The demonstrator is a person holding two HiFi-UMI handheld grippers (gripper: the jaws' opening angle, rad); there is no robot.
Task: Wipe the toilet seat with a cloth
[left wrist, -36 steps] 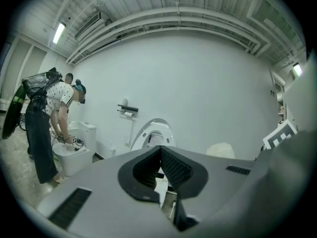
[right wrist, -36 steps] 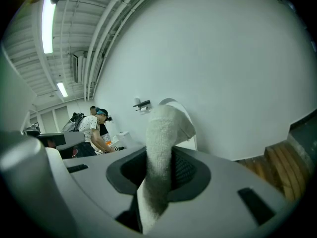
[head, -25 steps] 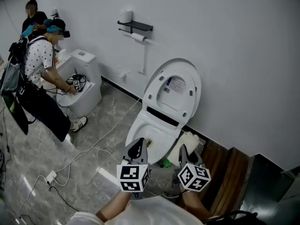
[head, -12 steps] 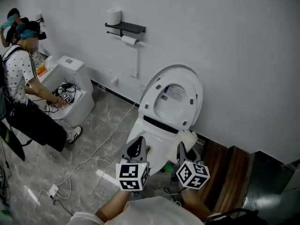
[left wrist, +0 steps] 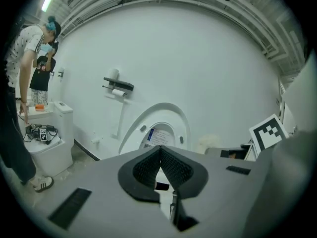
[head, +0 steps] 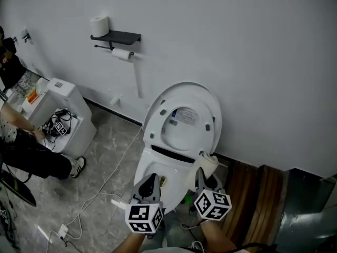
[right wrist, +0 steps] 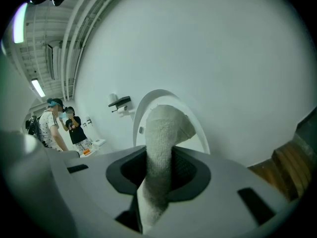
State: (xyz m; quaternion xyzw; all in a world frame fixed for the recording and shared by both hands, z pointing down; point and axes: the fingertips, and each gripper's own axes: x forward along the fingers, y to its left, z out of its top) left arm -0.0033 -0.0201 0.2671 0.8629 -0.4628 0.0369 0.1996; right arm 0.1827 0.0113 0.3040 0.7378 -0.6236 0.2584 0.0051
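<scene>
Nearest, the right gripper (right wrist: 159,168) clamps its jaws on a white cloth (right wrist: 162,128), which stands out past their tips. Beside it, the left gripper (left wrist: 159,157) has its jaws together, empty. Beyond both stands the toilet (head: 181,117), lid raised.

Shelf (head: 117,36), 2 paper rolls (head: 99,25); likely 2nd toilet (head: 68,115).

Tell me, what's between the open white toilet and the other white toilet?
Head view: grey marbled floor with a thin white cable trailing across it.
</scene>
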